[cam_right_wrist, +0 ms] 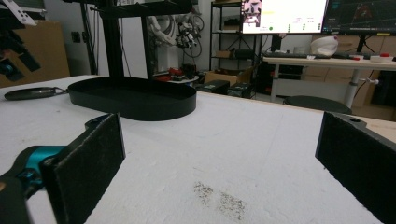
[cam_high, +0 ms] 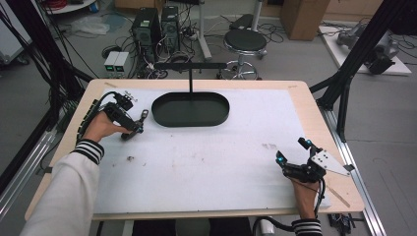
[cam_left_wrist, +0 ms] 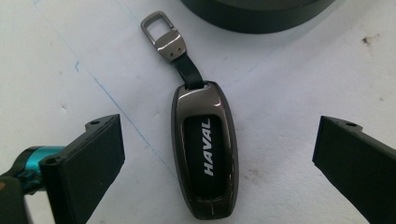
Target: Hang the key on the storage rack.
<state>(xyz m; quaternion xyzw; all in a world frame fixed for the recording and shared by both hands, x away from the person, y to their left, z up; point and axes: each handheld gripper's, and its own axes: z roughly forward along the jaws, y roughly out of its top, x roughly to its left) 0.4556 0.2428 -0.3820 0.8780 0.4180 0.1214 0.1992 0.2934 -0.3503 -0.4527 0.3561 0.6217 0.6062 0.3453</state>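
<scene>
I've got the left gripper (cam_left_wrist: 219, 154) over the key fob (cam_left_wrist: 205, 149), jaws wide apart either side, not touching it. Fob lies flat on the mat (cam_high: 211, 157), just left of the black tray (cam_high: 191, 110). Right gripper (cam_right_wrist: 219, 163) low over mat, also apart, holding nothing.

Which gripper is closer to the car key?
Left. The left gripper hovers right over the car key, its open jaws on either side of it. The right gripper is far across the table, open, near the person's edge.
</scene>
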